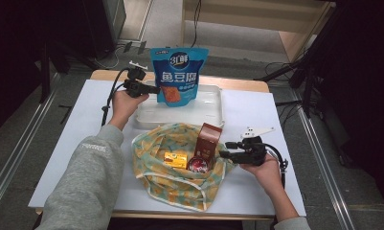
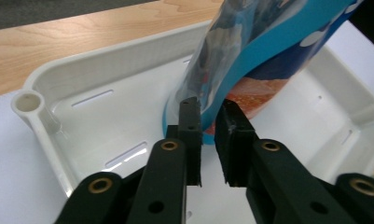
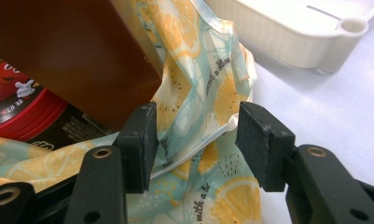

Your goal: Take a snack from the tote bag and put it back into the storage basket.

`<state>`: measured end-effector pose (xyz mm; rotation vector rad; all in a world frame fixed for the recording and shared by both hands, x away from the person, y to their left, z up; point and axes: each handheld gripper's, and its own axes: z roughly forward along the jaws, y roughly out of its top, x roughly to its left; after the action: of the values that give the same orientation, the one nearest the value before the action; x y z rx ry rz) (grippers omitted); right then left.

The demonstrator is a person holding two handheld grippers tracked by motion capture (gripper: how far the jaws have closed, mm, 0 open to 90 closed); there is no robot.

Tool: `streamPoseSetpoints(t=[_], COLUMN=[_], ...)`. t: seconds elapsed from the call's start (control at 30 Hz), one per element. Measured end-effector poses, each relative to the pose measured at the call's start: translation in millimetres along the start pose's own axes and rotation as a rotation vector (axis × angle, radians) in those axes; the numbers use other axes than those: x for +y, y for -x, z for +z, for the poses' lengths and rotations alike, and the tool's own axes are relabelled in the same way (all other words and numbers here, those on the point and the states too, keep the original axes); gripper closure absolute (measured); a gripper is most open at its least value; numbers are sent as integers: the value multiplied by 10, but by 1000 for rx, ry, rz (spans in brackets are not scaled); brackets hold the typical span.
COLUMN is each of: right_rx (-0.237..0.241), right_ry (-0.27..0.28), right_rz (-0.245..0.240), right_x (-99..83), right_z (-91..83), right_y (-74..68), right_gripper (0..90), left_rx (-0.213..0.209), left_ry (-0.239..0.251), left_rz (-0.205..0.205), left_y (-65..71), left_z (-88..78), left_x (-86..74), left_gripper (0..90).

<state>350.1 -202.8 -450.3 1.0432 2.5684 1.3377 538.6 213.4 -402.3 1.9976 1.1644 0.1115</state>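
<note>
Between the left gripper's (image 2: 208, 121) jaws sits the thin side edge of the blue snack pouch (image 1: 178, 75), and the jaws are squeezed on it. The pouch stands up tall over the white tray (image 1: 213, 112), its bottom down inside the tray near the back wall. I think it is being put into the tray and only needs to be let go.

Over at the front of the tray, the right gripper (image 3: 194, 135) has its jaws spread apart around a fold of the lemon cloth bag (image 1: 180, 179). They are not pinching it. The bag lies on the desk (image 1: 60, 143) just in front of the tray.

Three things are left in the bag: a brown box (image 1: 209, 139) standing up, a round red tin (image 1: 197, 165) leaning on it, and a small yellow box (image 1: 175, 159) beside that. I guess these go to the tray next. The floppy cloth around them could get in the way.
</note>
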Motion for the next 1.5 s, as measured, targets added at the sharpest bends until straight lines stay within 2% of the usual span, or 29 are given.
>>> streamPoseSetpoints(t=[0.1,0.2,0.23,0.3,0.53,0.63,0.67,0.83,0.97,1.07,1.23,1.37,1.4,1.43,1.5], right_rx=[2,1,1,0,-1,-4,-7,-9,-9,-8,-2,-5,-7,-6,-7], right_ry=[3,7,9,10,5,1,4,8,9,7,14,20,21,24,19], right_rz=[-1,5,6,5,10,7,13,24,27,34,33,37,41,33,28], right_x=[1,1,2,2,2,1,5,13,15,13,7,11,14,19,26], right_z=[-7,-19,-22,-25,-55,-60,-74,-95,-108,-133,-171,-211,-221,-235,-243], right_y=[-3,-1,0,3,0,4,10,7,6,5,20,11,2,-13,-27], right_gripper=[489,489,489,488,488,488,488,489,489,489,489,489,488,488,486], left_rx=[-22,-46,-41,-35,-64,-68,-70,-92,-115,-117,-147,-150,-167,-174,-178], left_ry=[-18,-24,-37,-34,-39,-41,-44,-70,-67,-75,-61,-67,-70,-56,-52], left_rz=[11,-1,6,14,24,31,50,75,75,84,72,79,82,96,99], left_y=[22,34,47,64,152,179,207,305,362,404,442,471,485,518,531], left_z=[-31,-43,-55,-67,-239,-296,-335,-397,-434,-453,-503,-545,-572,-621,-645], left_x=[-36,-75,-101,-120,-197,-229,-260,-318,-354,-377,-439,-487,-501,-526,-540], left_gripper=[706,637,628,612,554,551,550,536,528,516,511,499,499,495,493])
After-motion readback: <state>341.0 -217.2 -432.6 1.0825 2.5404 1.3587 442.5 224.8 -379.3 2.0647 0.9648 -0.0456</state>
